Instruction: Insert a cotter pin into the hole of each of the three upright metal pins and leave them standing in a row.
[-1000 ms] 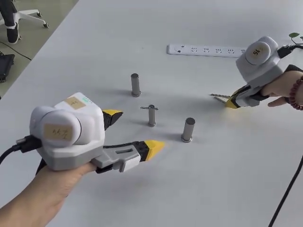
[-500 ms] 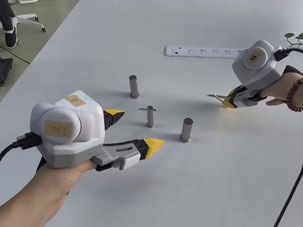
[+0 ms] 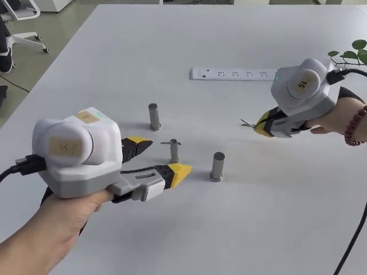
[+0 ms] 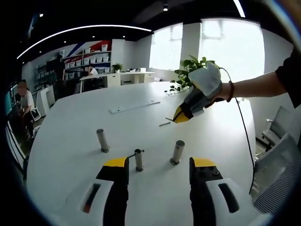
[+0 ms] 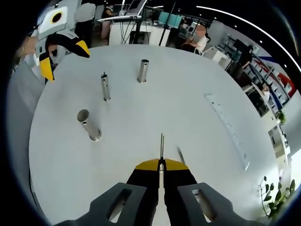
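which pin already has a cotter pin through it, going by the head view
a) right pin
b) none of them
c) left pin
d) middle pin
d: the middle pin has a cotter pin crossing near its top, while the left pin and the right pin stand bare.

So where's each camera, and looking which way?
Head view: on the person's head, looking down at the left hand-held gripper, right hand-held gripper, both hands.
Left gripper view: rides the left one, facing three metal pins past its open jaws.
Right gripper view: rides the right one, facing its cotter pin.
All share the pins.
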Demonstrator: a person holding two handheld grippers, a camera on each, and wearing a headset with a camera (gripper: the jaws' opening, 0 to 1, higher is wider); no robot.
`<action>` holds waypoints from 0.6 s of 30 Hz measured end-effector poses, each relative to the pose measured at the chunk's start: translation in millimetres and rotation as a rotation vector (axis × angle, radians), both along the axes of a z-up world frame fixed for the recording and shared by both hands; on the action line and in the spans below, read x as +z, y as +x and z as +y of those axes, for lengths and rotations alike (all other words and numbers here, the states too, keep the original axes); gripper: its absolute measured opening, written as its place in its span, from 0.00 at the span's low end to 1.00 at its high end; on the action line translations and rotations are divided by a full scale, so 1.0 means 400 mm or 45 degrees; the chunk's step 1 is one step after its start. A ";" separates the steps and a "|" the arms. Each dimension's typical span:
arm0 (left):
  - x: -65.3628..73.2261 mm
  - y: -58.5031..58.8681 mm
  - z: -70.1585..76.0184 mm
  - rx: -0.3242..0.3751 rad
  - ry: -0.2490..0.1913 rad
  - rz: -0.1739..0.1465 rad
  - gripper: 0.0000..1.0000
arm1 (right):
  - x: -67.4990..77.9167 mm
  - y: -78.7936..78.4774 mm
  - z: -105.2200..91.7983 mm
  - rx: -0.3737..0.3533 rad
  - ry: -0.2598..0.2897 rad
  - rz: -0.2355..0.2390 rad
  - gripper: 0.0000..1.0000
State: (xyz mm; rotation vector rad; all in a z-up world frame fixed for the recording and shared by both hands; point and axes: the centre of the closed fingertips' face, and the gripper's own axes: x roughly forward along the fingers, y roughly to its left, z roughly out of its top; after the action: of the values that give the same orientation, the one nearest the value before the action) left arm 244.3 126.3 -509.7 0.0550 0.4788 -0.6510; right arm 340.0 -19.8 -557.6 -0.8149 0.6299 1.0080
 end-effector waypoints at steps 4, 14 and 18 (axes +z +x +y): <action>0.015 0.007 -0.016 -0.022 0.001 0.001 0.48 | 0.023 -0.006 0.028 0.111 -0.001 -0.063 0.00; 0.015 0.022 -0.056 -0.060 -0.013 0.073 0.36 | 0.078 -0.081 0.103 0.231 0.042 -0.083 0.00; 0.017 0.027 -0.062 -0.066 -0.019 0.089 0.35 | 0.091 -0.102 0.122 0.270 0.064 -0.086 0.00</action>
State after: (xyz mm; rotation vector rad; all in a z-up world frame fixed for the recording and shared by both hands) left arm 255.2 101.4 -502.9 0.0309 0.5412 -0.7087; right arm 299.2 28.8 -521.3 -0.8807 0.4655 1.1790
